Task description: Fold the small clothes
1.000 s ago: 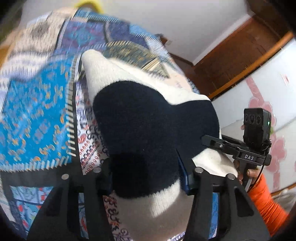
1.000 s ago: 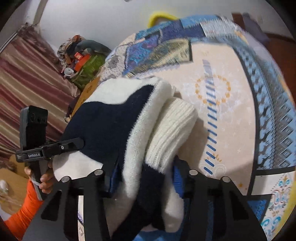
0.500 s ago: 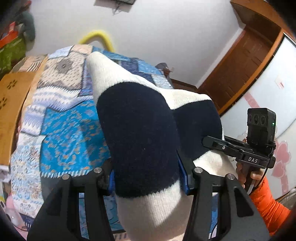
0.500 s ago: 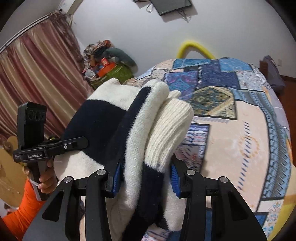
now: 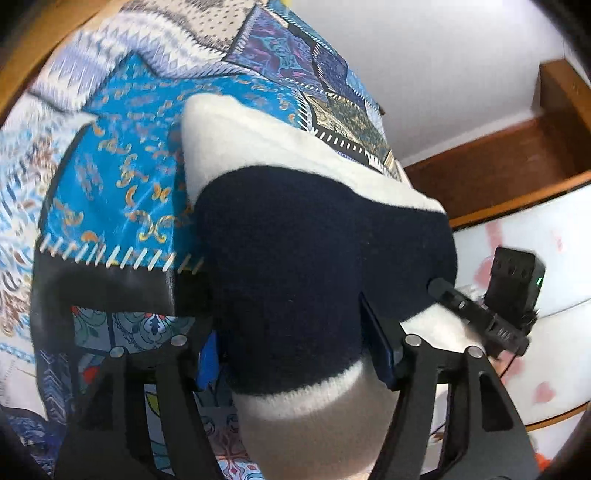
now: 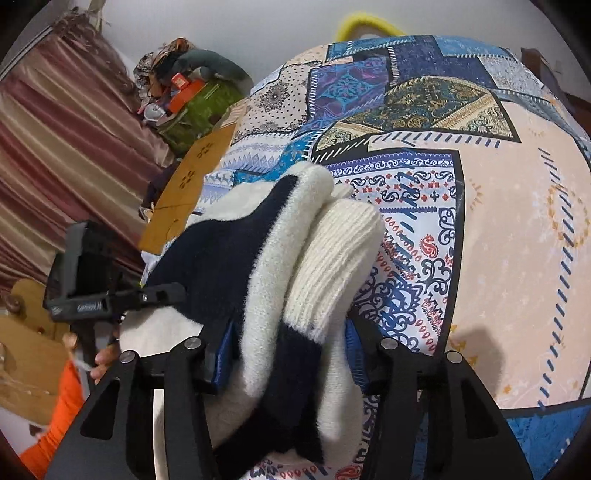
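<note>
— How far along are you with the sweater (image 5: 317, 266)?

— It looks folded already, layers bunched thick; setting it on the bed (image 6: 498, 221) is what's left.

— Where is it?

— Raised above the quilt, between your claws. Your left claw (image 5: 291, 354) and right claw (image 6: 284, 350) are each clamped on an end.

Patchwork bedspread (image 6: 480, 206), striped curtain (image 6: 55, 147), yellow hoop (image 6: 364, 22), cluttered green bag (image 6: 195, 110)
</note>
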A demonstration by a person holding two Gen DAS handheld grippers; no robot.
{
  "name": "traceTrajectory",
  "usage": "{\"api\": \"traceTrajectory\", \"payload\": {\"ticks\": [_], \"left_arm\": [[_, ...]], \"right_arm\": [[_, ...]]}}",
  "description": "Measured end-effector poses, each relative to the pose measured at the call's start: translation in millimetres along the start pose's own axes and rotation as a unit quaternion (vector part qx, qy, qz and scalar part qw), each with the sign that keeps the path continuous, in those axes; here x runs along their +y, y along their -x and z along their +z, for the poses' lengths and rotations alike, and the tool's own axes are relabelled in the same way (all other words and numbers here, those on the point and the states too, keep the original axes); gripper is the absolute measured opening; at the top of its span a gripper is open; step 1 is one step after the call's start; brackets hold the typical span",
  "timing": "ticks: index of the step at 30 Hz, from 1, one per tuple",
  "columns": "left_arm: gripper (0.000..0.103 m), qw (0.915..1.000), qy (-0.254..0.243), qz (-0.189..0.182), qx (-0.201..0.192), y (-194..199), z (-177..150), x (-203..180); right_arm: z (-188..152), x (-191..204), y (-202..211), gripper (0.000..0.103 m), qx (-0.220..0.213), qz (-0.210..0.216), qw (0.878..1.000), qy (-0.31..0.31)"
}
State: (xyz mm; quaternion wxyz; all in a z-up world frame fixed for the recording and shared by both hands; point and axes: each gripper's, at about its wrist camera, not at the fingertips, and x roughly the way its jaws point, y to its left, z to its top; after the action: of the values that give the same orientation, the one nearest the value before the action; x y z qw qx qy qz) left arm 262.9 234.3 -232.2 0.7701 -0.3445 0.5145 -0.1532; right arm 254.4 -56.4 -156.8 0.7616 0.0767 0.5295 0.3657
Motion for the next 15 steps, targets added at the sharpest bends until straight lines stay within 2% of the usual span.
{"api": "traceTrajectory", "payload": {"ticks": [3,5,8,11,15], "left_arm": [[0.067,0.9997,-0.009,0.020,-0.014,10,-5,-5],[0.067,0.9982,-0.020,0.047,-0.030,21,-7,-10],[0.066,0.9915,-0.044,0.101,-0.069,44,-13,-29],[0.066,0.9792,-0.090,0.144,-0.111,71,-25,-57],[0.066,0.9548,-0.159,0.176,-0.179,111,-51,-113]], "right_arm": [[-4,11,6,0.051,-0.005,-0.022,0.999,0.026],[-6,17,14,0.053,-0.012,-0.035,0.999,0.038],[-9,29,32,0.054,-0.039,-0.064,0.995,0.064],[-10,45,58,0.054,-0.077,-0.081,0.989,0.093],[-15,69,94,0.054,-0.127,-0.083,0.981,0.122]]}}
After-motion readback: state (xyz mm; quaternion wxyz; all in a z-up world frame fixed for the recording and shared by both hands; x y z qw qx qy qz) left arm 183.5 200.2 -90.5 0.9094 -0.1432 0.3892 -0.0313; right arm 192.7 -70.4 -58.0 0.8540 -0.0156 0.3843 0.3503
